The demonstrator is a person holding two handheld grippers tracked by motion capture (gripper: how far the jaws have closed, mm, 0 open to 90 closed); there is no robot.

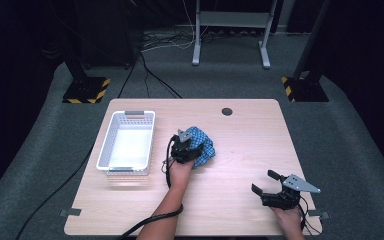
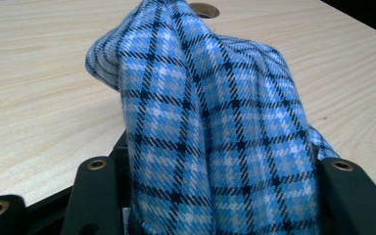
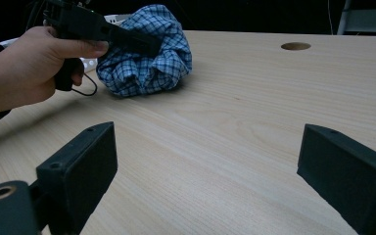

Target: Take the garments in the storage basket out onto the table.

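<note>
The blue checked cloth (image 1: 202, 146) is lying bunched in a heap near the middle of the table (image 1: 240, 150), a little toward the far edge, with the white basket (image 1: 126, 142) standing just beside it on the side of the table's left edge. The left gripper (image 1: 184, 149) is sitting against the near side of the heap, and in the left gripper view a thick fold of the cloth (image 2: 210, 127) is standing between the 2 jaws, filling the gap from pad to pad; the jaws are parted only as far as that bundle allows, so I am reading this as a grip on the fabric, though possibly a loosening one. The right gripper (image 1: 269, 187) is resting near the table's near right corner, its jaws spread wide with nothing between them, well apart from the cloth. The left hand is plainly the nearer one. The basket is lying to the left of that gripper, its long axis running from near edge to far edge, so any carry would be going sideways toward the left edge.
</note>
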